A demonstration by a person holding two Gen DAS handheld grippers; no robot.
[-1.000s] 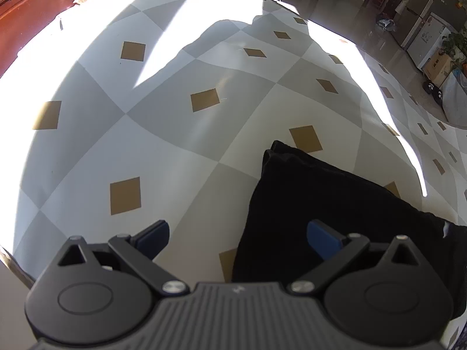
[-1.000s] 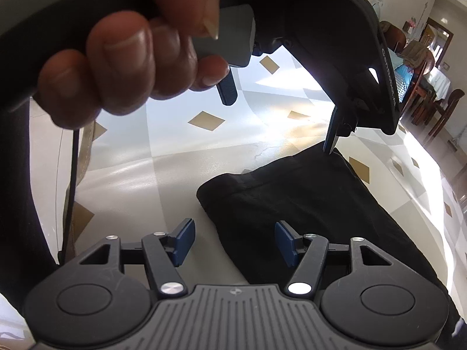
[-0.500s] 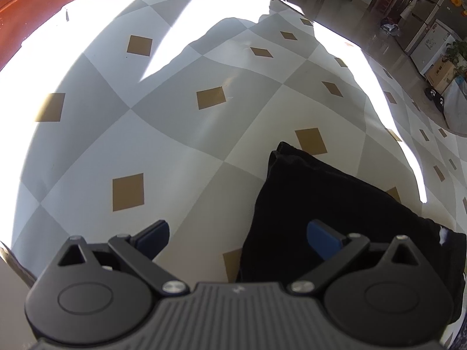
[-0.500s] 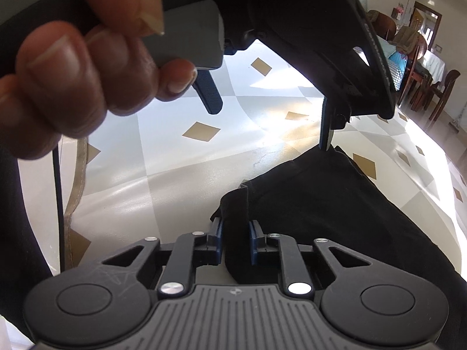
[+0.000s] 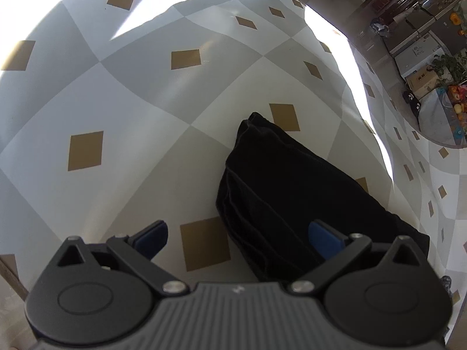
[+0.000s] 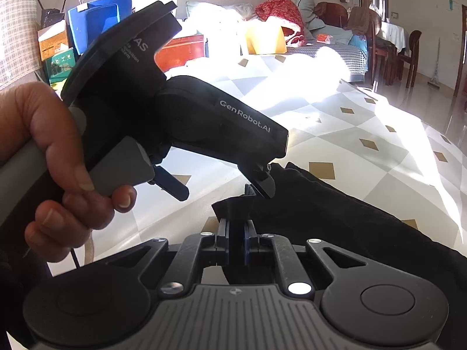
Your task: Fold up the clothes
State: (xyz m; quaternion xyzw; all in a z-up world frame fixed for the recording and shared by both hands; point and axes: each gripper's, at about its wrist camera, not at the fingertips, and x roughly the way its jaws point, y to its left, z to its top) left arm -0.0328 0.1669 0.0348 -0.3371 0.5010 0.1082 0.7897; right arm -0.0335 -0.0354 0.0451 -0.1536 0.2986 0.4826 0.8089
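Observation:
A black garment [image 5: 292, 189] lies folded on the grey-and-white checked tablecloth [image 5: 116, 102] with tan diamonds. My left gripper [image 5: 238, 233] is open above its near left edge: one blue pad over bare cloth, the other over the garment. In the right wrist view the jaws of my right gripper [image 6: 235, 227] are closing, with a corner of the black garment [image 6: 335, 210] pinched between the pads and lifted off the tablecloth [image 6: 350, 122]. A hand [image 6: 58, 160] holds the left gripper [image 6: 217, 188] just beyond that corner, its fingers spread wide.
Behind the table stand blue bins [image 6: 99, 23], a red box [image 6: 181, 49], a yellow bag [image 6: 264, 40] and piled bedding. Wooden chairs [image 6: 405, 52] are at the far right. A round glass table [image 5: 443, 116] stands beyond the table's right edge.
My right gripper went from open to shut on the garment's corner, then rose and rolled, lifting that corner. The left gripper tilted a little and stayed open.

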